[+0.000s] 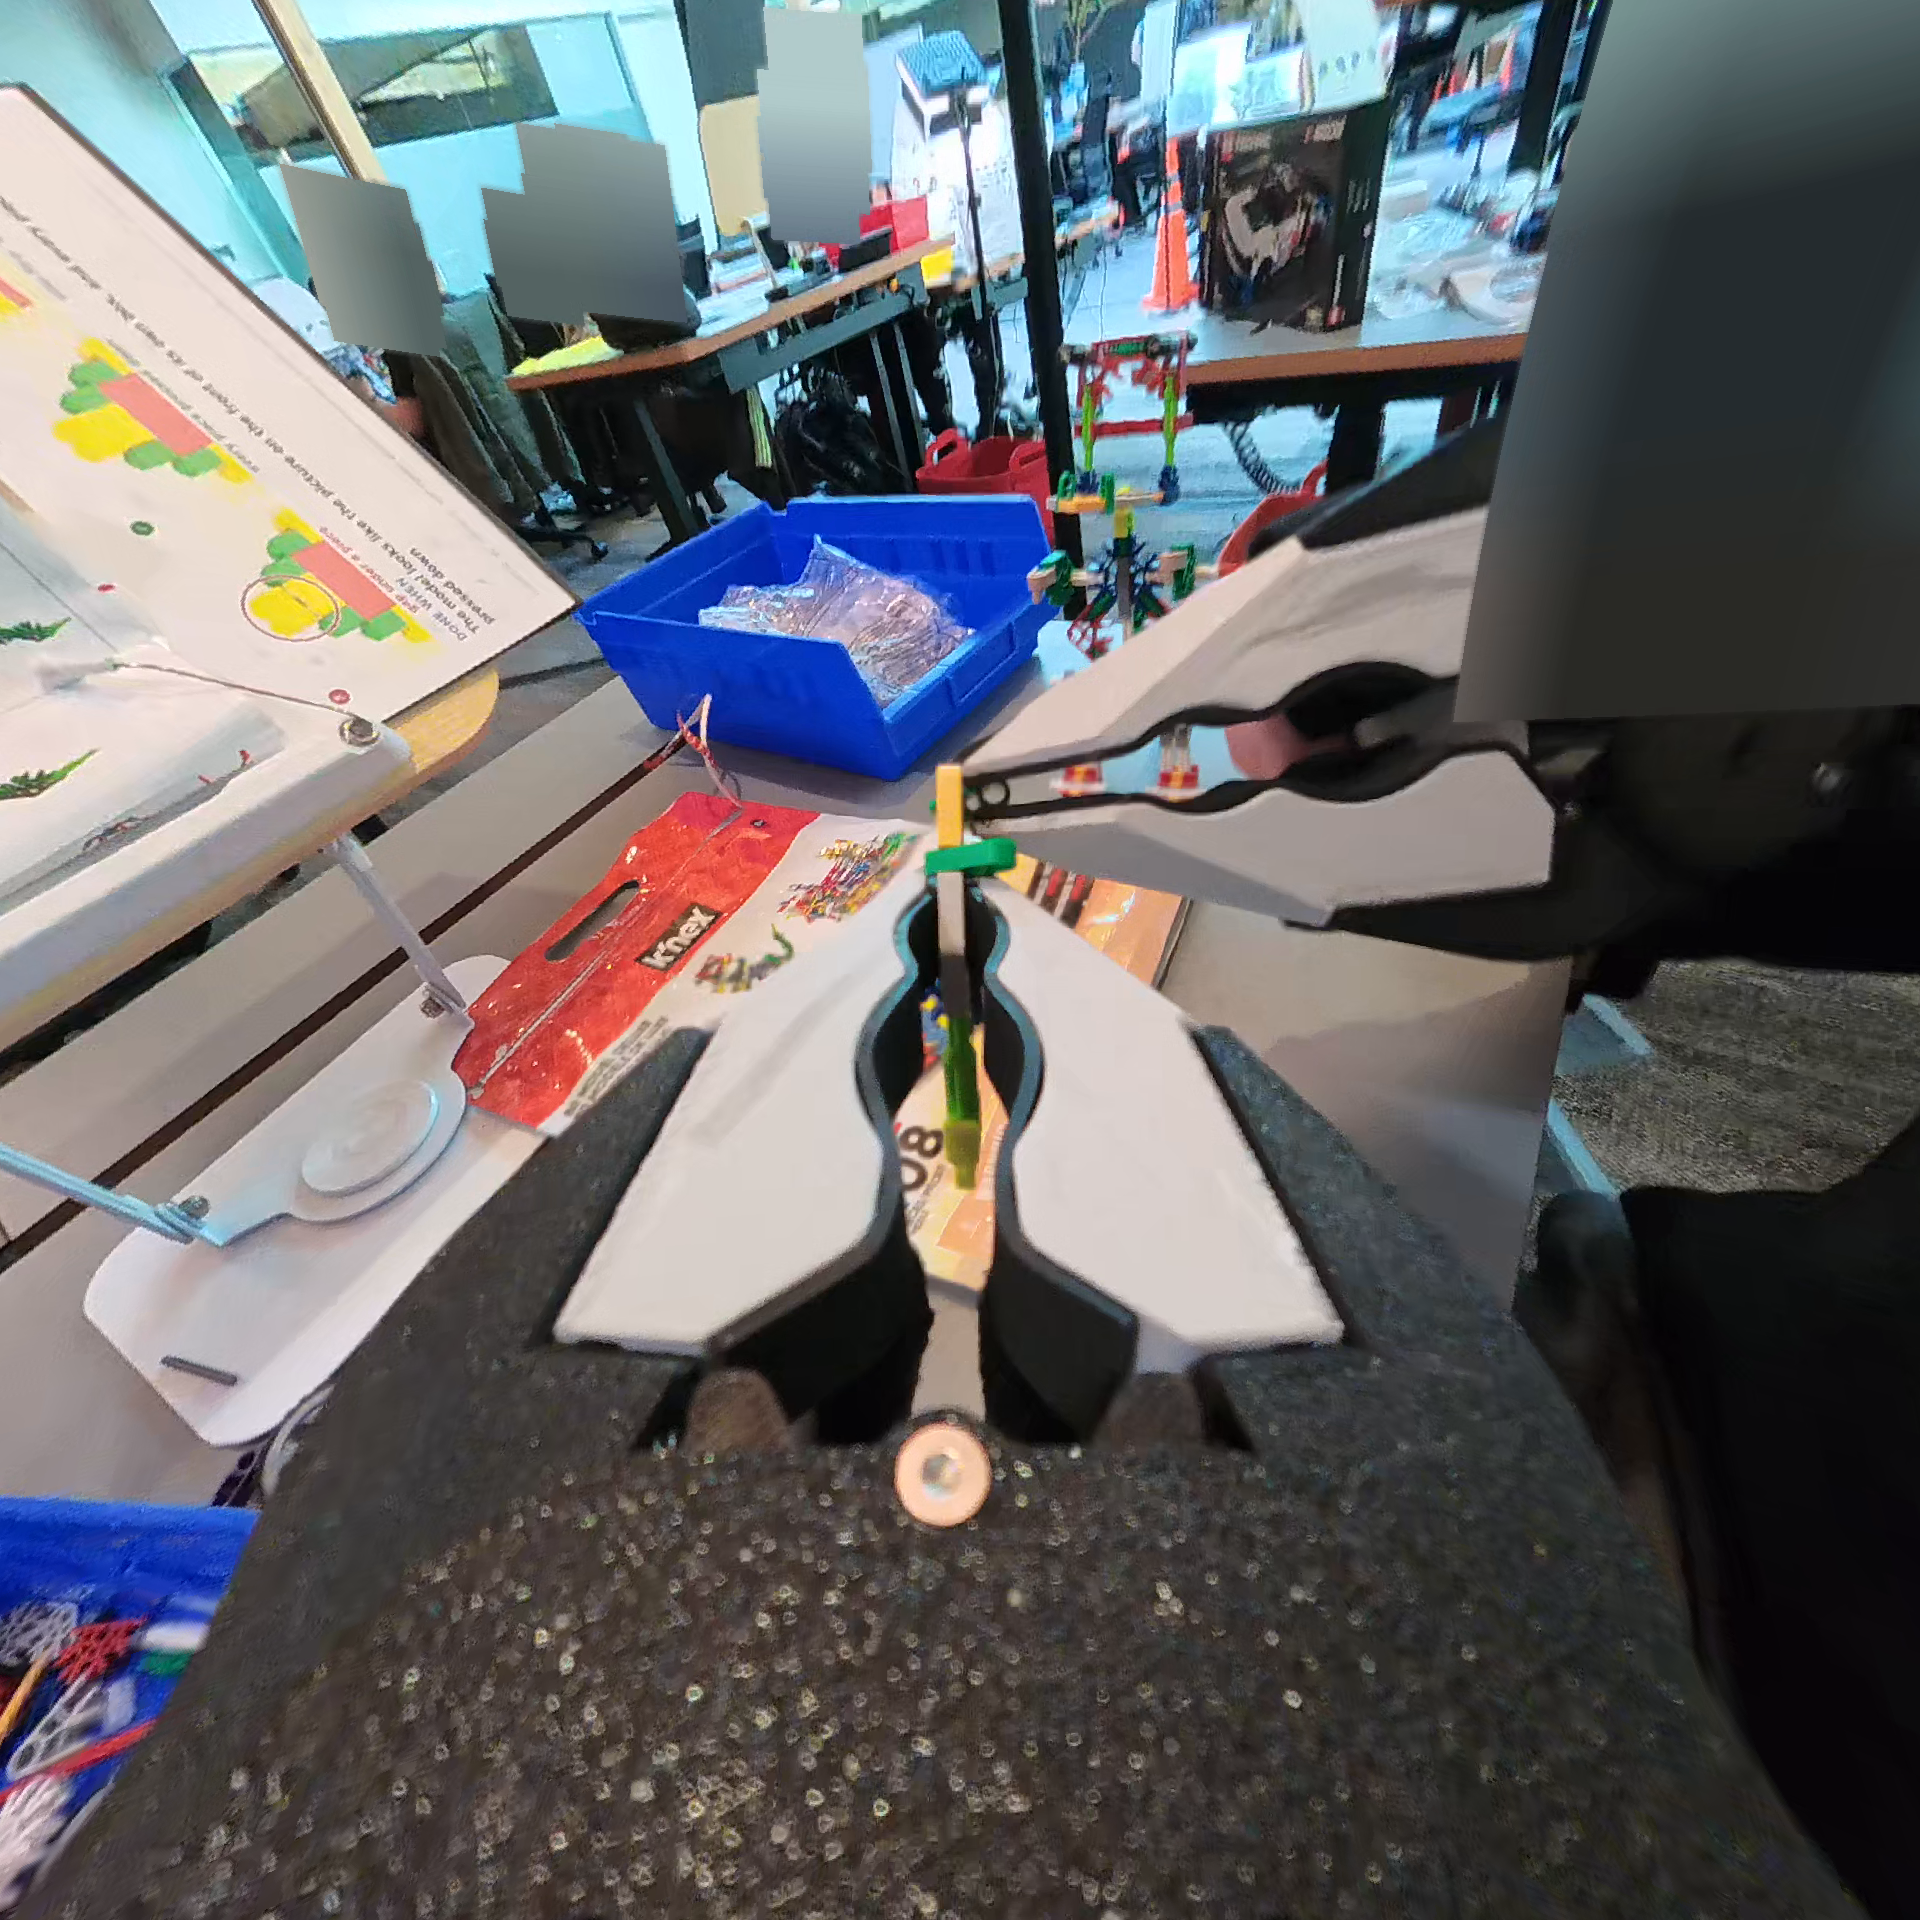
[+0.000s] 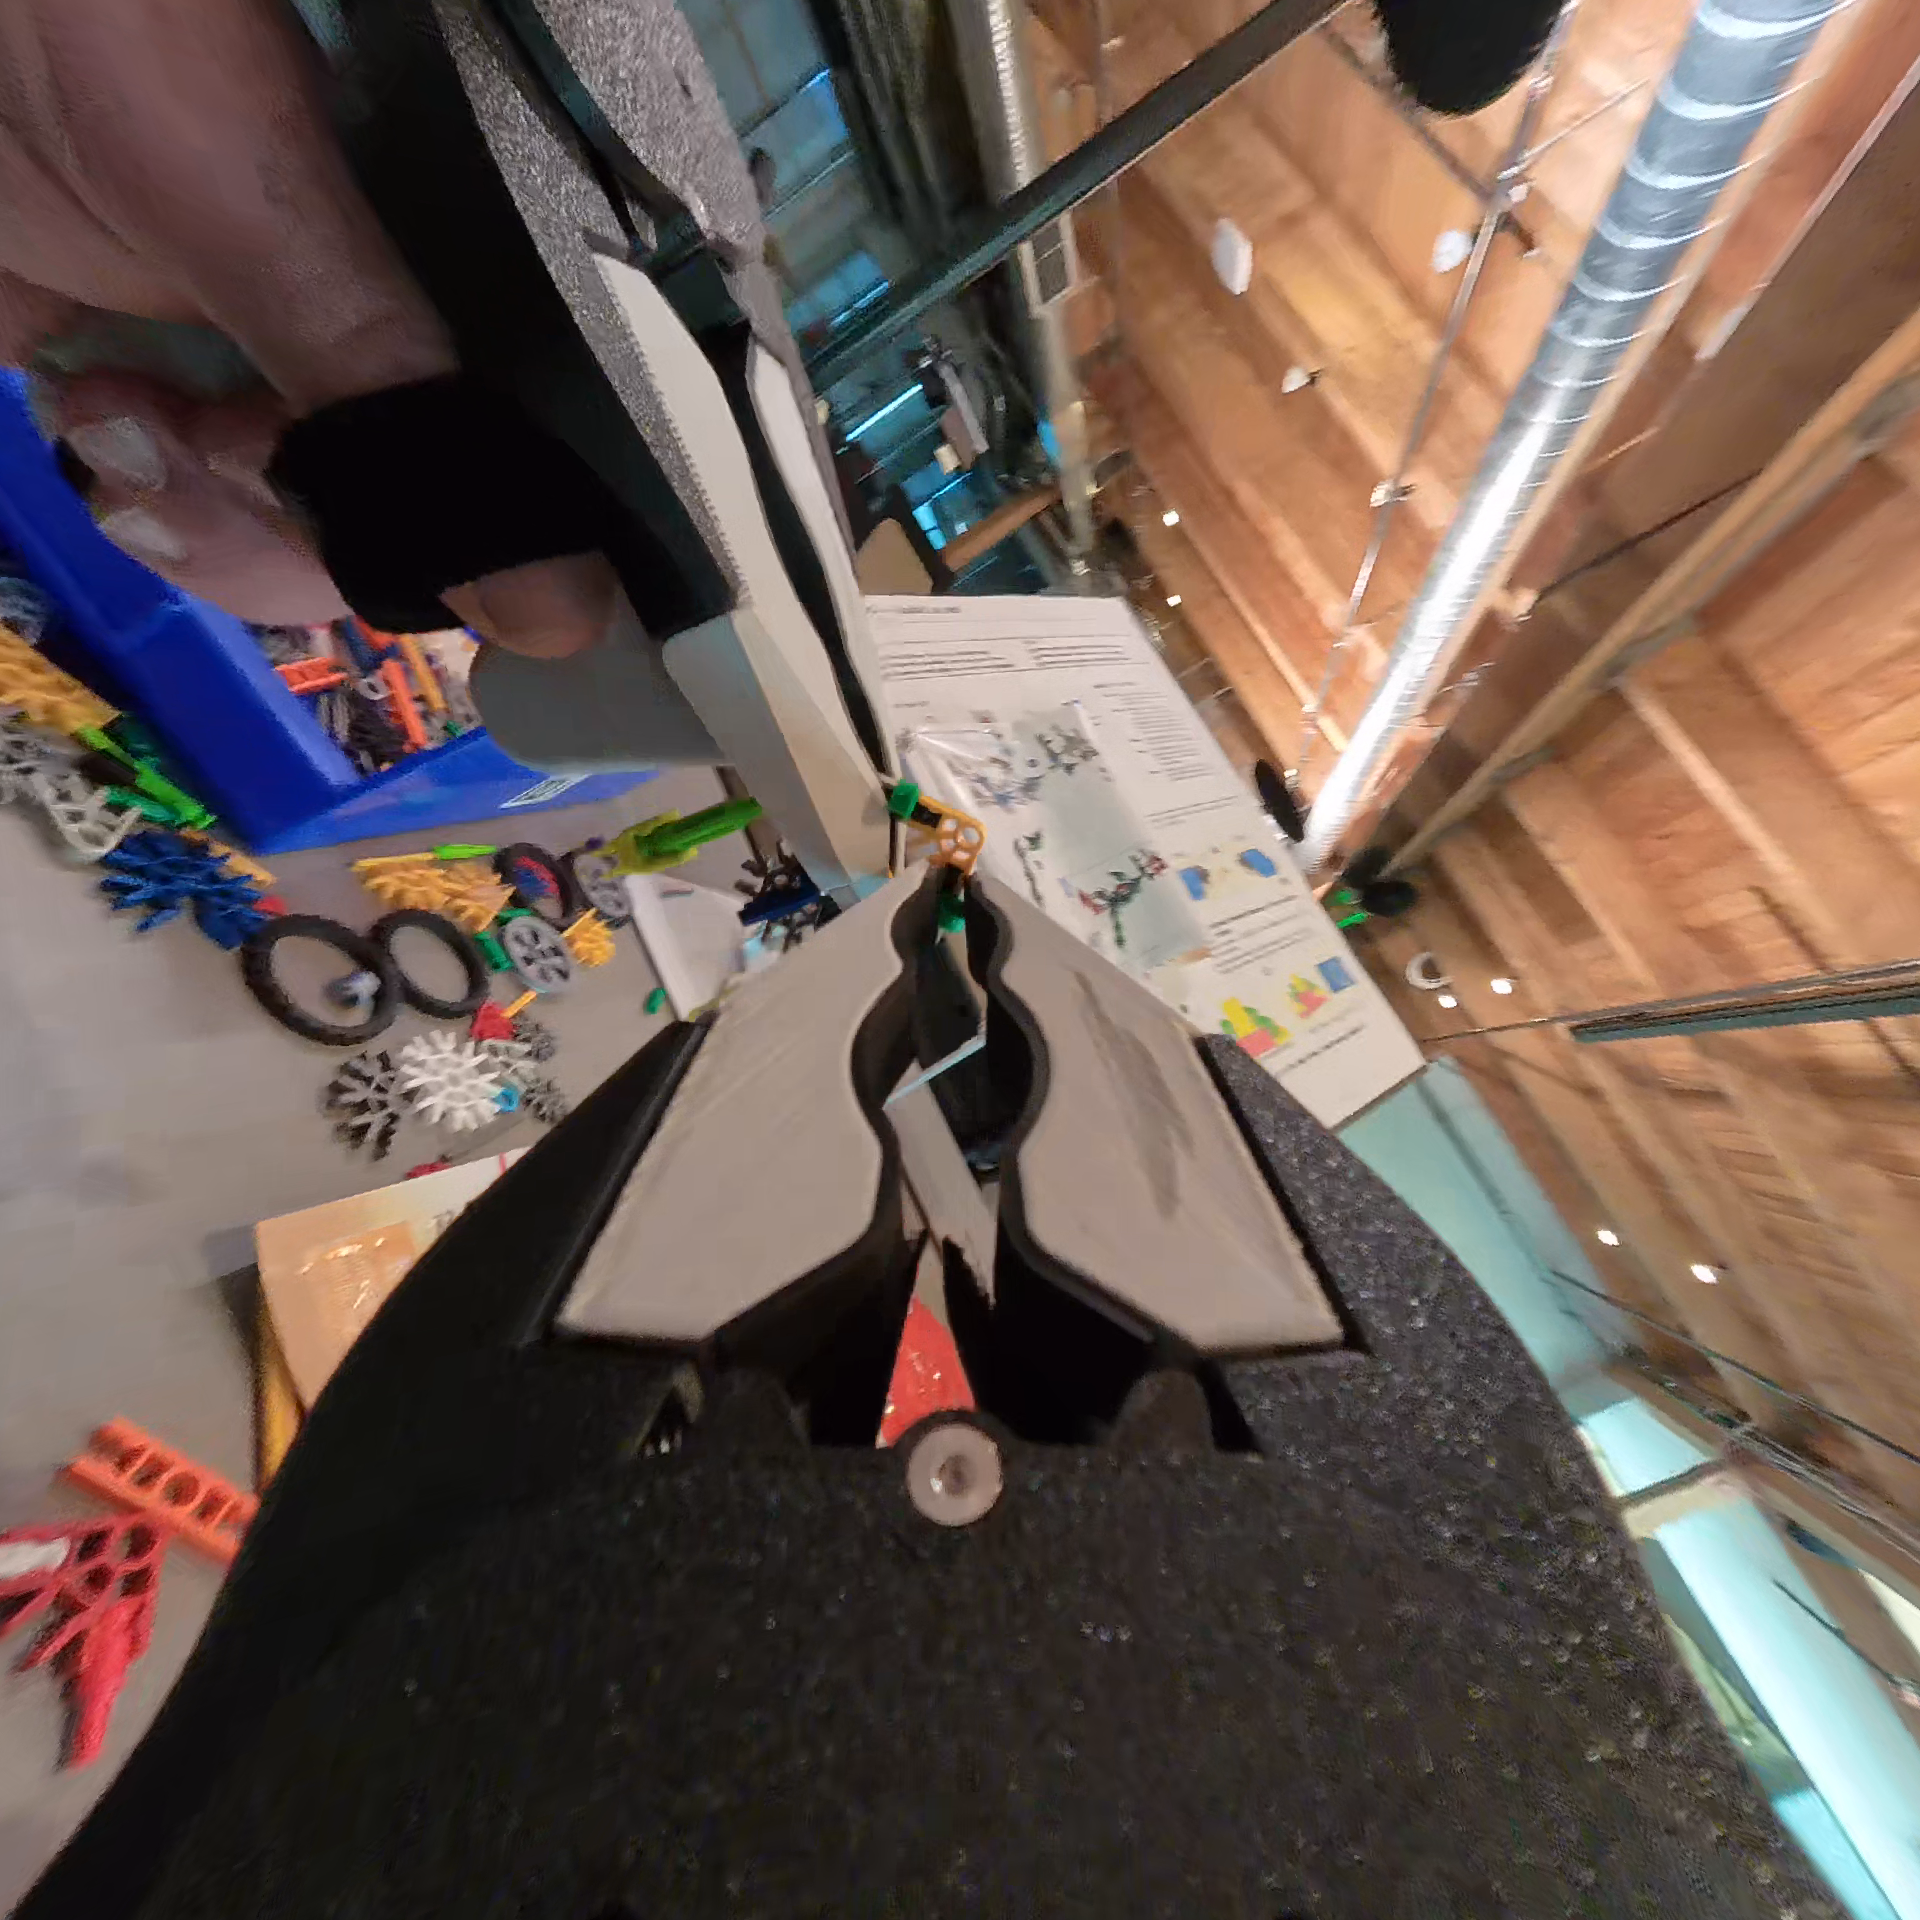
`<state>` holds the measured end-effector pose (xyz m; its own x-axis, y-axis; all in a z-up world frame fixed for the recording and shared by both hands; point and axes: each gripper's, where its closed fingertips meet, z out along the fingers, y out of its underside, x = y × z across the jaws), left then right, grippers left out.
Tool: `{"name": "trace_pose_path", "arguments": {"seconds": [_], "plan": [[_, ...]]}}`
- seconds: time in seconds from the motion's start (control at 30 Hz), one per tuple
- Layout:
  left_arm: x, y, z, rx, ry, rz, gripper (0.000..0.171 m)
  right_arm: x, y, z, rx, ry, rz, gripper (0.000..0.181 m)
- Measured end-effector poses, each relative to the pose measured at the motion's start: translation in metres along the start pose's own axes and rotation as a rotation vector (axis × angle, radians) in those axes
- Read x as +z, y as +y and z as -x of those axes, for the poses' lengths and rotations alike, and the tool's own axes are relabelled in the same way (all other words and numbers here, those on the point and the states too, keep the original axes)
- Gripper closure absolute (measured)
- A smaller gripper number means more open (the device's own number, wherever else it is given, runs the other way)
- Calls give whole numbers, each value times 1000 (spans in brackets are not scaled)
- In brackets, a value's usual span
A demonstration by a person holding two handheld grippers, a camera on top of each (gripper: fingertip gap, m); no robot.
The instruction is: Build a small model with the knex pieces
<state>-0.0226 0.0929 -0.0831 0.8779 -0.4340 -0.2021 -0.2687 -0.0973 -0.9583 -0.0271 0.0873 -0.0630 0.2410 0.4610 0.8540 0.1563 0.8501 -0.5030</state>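
Grippers, two, meet tip to tip: your left gripper (image 1: pixel 961 904) clamps one green rod (image 1: pixel 958 1081), your right gripper (image 2: pixel 951 894) pinches its yellow connector (image 2: pixel 956 836). Ahead of your left, one blue bin (image 1: pixel 790 675) holds clear bags (image 1: pixel 862 618).

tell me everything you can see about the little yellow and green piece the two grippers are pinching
The small assembly is glossy plastic: a yellow connector with holes on top, a green clip below it, and a grey-to-green rod running down between the left gripper's closed fingers. The right gripper pinches the connector's edge from the side. It is held in the air above the grey table.
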Motion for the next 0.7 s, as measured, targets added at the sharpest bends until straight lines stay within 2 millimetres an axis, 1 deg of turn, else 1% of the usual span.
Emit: {"name": "trace_pose_path", "arguments": {"seconds": [0.07,0.13,0.17,0.23,0.3,0.33,0.37,0.4,0.43,0.47,0.5,0.53,0.6,0.63,0.7], "plan": [[-2,-3,-1,3,13,-31,171,-2,-3,-2,15,15,-37,178],[-3,-4,-2,53,0,-47,171,-5,-5,-7,128,-17,-73,166],[-2,-2,-1,57,-8,-39,171,-6,-4,-9,151,-37,-78,165],[-1,-1,-1,84,-9,-45,171,-7,-3,-7,129,-78,-88,165],[0,-5,-4,87,8,-76,171,-8,-2,-4,126,-116,-91,165],[0,-7,-4,94,10,-83,171,-8,-1,0,124,-147,-87,168],[0,-7,-5,99,15,-83,171,-9,0,-1,116,-141,-85,174],[1,-8,-5,106,22,-83,171,-9,1,-2,115,-135,-85,175],[1,-10,-7,122,27,-95,171,-12,-1,-4,127,-134,-99,173],[0,-14,-9,152,32,-116,171,-15,-4,-8,162,-133,-128,168],[-2,-17,-11,206,24,-134,171,-19,-5,-12,218,-147,-142,162],[-3,-20,-15,287,16,-144,171,-21,-2,-12,270,-185,-136,162],[-7,-29,-26,468,-16,-161,171,-30,1,-9,327,-276,-159,161],[-7,-30,-34,555,-10,-144,171,-35,2,-7,348,-316,-168,160],[-7,-33,-48,669,11,-131,171,-48,-4,-4,362,-392,-223,161]]}}
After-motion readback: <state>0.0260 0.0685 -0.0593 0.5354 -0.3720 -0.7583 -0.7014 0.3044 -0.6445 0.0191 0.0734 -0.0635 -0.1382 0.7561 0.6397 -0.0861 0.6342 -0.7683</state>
